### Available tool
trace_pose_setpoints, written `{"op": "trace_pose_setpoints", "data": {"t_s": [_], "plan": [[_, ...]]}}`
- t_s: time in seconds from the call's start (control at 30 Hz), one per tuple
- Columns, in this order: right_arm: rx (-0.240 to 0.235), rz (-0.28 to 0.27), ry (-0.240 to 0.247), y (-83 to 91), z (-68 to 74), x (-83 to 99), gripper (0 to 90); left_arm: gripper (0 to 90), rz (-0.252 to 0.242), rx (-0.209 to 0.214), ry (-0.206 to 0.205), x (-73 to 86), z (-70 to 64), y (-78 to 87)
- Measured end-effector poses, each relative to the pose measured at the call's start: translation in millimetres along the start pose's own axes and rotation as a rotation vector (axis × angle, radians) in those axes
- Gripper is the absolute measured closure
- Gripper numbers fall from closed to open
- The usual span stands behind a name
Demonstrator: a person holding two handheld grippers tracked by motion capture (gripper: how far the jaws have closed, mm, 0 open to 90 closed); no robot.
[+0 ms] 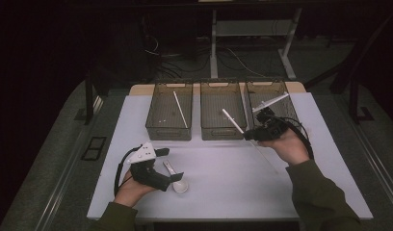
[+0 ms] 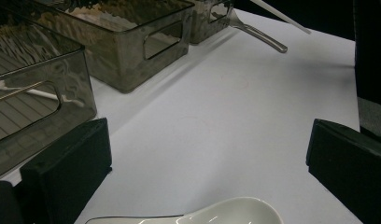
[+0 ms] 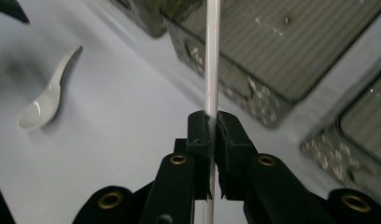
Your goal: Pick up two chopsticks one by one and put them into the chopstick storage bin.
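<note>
Right tongs [image 3: 211, 122] clamp a white chopstick [image 3: 212, 56]; left tongs [image 2: 202, 163] gape around a spoon [image 2: 216, 215].

dim room, lit table [image 1: 223, 178] | soft shadows | right gripper view — blurred edges

High view: above, looking down table [image 1: 223, 183]. Gripper views: close, low; share spoon [image 2: 216, 214], bins [image 3: 272, 60].

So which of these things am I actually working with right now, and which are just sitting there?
In the job:
- right gripper, shut on the white stick
- left gripper, open around the white spoon
- three bins, e.g. middle bin

Lying about:
- clear plastic fork on the table
- cables on the floor
</note>
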State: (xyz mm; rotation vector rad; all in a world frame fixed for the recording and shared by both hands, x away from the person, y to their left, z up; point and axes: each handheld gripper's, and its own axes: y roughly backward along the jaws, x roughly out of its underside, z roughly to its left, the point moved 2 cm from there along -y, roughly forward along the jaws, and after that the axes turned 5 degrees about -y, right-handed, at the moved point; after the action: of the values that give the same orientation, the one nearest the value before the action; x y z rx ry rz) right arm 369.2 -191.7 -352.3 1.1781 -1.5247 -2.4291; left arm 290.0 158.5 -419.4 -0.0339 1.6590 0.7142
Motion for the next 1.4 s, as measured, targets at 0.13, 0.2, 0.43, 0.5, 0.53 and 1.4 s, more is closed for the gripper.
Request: {"op": "trace_pose_setpoints", "data": {"t_s": [0.13,0.2,0.43,0.5,0.53,1.4], "plan": [[-0.009,-0.025,0.002,-7.8,7.0,-21.5,84.1,0.0,0.000,-0.002,0.005,0.5,0.1,-1.3],[-0.015,-0.029,0.003,-14.4,10.0,-34.4,84.1,0.0,0.000,-0.004,0.003,0.4,-0.1,-1.3],[-0.024,-0.041,-0.005,-38.3,19.5,-73.7,84.1,0.0,0.003,-0.001,0.003,0.9,0.4,-2.2],[-0.033,-0.041,-0.013,-44.4,22.6,-85.5,84.1,0.0,0.004,-0.001,0.005,1.0,0.3,-2.5],[-0.036,-0.041,-0.018,-46.6,23.7,-90.0,84.1,0.0,0.004,-0.002,0.005,1.1,0.4,-2.7],[-0.044,-0.076,-0.110,-137.1,55.5,-215.7,84.0,0.0,-0.022,0.012,0.001,-0.2,3.7,-3.1]]}}
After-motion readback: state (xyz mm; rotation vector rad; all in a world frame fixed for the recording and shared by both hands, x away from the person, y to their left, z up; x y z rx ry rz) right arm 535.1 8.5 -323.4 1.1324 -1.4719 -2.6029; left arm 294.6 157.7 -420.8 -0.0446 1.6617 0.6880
